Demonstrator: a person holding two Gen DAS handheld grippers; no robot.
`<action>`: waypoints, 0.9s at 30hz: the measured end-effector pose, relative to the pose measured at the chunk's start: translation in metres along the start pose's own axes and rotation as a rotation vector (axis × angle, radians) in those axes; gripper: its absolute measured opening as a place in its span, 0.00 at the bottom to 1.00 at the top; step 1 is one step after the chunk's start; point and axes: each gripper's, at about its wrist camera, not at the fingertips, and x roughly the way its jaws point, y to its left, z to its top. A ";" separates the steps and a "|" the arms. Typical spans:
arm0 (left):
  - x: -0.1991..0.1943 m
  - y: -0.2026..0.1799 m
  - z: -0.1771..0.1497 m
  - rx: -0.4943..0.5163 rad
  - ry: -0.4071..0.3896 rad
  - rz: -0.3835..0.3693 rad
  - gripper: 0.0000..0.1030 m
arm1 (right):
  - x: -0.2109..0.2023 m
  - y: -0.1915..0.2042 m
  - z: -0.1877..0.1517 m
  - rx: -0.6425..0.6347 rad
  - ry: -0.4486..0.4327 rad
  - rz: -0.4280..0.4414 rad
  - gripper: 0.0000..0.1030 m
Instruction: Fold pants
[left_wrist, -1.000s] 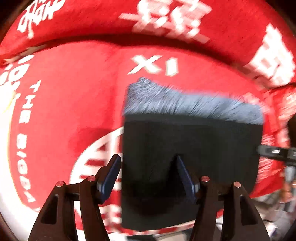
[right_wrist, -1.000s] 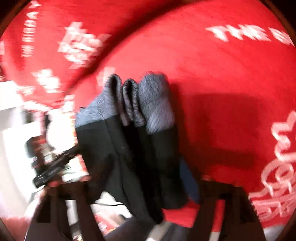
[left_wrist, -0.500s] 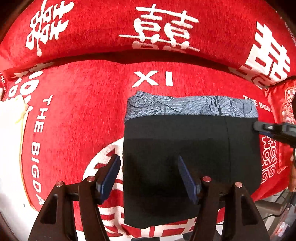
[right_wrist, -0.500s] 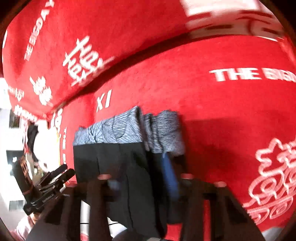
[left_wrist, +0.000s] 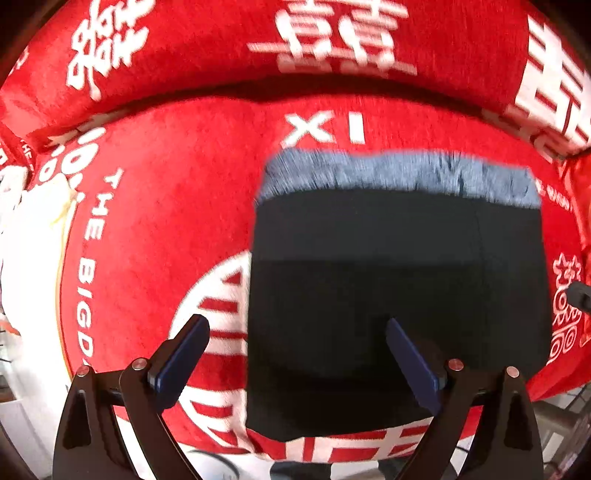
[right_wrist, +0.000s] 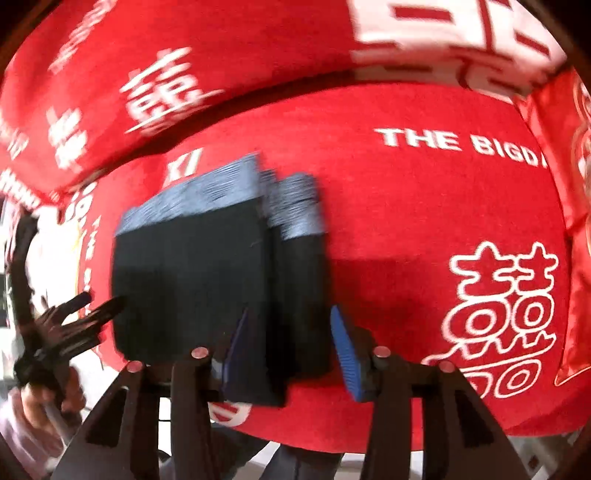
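Looking down at pants (left_wrist: 399, 295) folded into a compact black block, lying flat on the red seat cushion (left_wrist: 166, 221) with the white lettering, right of the cushion's middle in the left wrist view. Showing a grey-blue waistband (left_wrist: 399, 173) along the far edge, pointing toward the back cushion (left_wrist: 203, 48), just short of the "XI" print.

Hovering over the near left part of the block: left gripper (left_wrist: 295, 325), aiming pretty much straight down. Spreading its jaws wide at this moment, one blue pad out over bare red cushion, the other over the black fabric, with the block's left edge running between them. Not pinching anything, pads clear of the cloth.

Hanging over the right end of the block: right gripper (right_wrist: 290, 314), tilted steeply down. Opening its jaws too, with the stacked fold layers of the pants (right_wrist: 192, 277) sitting between the fingers. Looking like the pads are off the cloth, though being honest, that view is smeared with blur.

Also catching the left gripper (right_wrist: 85, 310) at the left edge of the right wrist view, gripped by a hand (right_wrist: 40, 398), and a sliver of the right gripper (left_wrist: 578, 295) poking in at the right edge of the other view.
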 end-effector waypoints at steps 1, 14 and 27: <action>0.006 -0.002 -0.003 0.006 0.011 0.006 0.94 | 0.001 0.007 -0.005 -0.020 -0.005 -0.002 0.48; 0.002 -0.011 -0.015 0.074 0.029 0.056 1.00 | 0.038 0.002 -0.022 0.028 0.098 -0.077 0.58; -0.050 -0.011 -0.046 0.131 0.075 0.009 1.00 | -0.002 0.012 -0.077 0.115 0.164 -0.130 0.82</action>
